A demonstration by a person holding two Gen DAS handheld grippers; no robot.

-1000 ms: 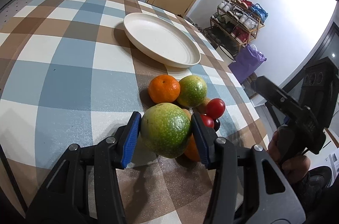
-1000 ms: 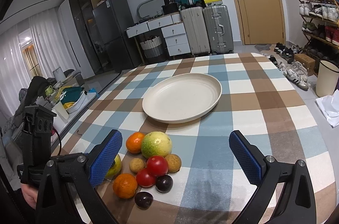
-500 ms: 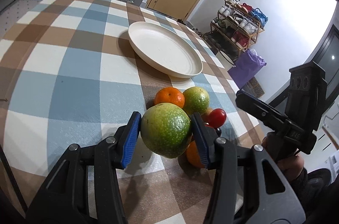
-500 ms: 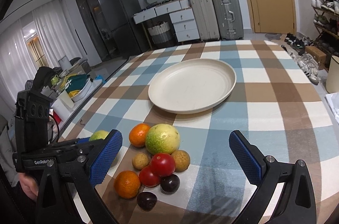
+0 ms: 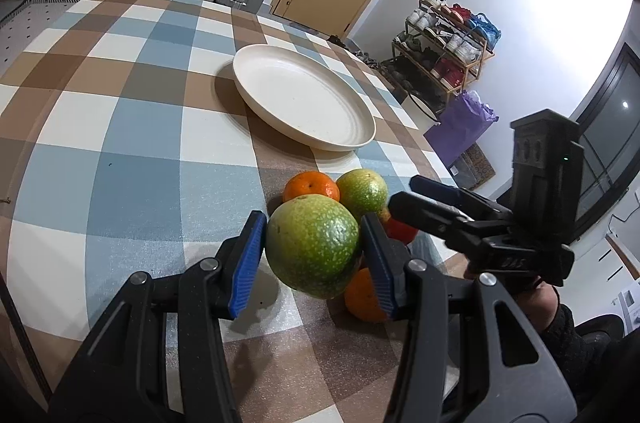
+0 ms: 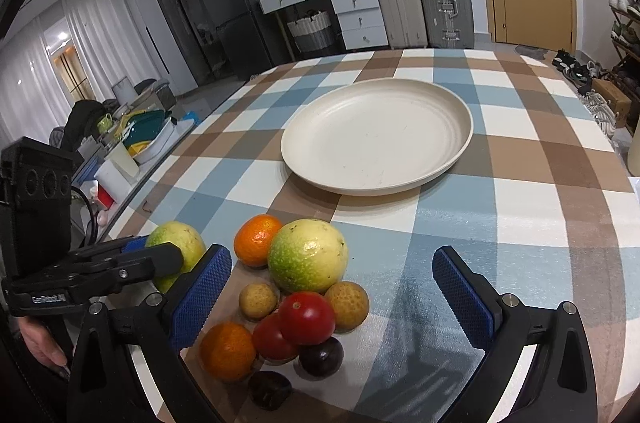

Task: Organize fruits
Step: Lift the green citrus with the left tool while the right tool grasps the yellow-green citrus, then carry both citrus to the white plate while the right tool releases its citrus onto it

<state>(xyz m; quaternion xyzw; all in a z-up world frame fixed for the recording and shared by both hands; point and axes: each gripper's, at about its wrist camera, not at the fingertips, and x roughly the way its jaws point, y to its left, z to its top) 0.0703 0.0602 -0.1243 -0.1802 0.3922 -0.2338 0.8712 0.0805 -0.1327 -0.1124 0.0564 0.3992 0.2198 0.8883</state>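
**Left wrist view: held fruit could slip or knock the pile**

Left wrist view shows our left gripper (image 5: 312,255) with its blue-padded jaws clamped on a large round green speckled fruit (image 5: 313,245), held off the checked blue, brown and white tablecloth (image 5: 132,151), just near of the fruit pile. Risk: the fruit is round and smooth, gripped only at its sides, so we judge it could roll out on the way to the round cream plate (image 5: 304,99), which sits empty, far of the pile. Our right gripper (image 6: 332,283) has jaws wide apart, nothing between the pads, hovering over the pile: a second green-yellow round fruit (image 6: 307,255), two orange mandarins (image 6: 258,239), two red tomatoes (image 6: 306,317), small tan fruits, dark plums. Fruits touch each other, so we reckon a grab at one may nudge neighbours and send them rolling toward the near table edge. Both grippers are close together; a clash is possible.
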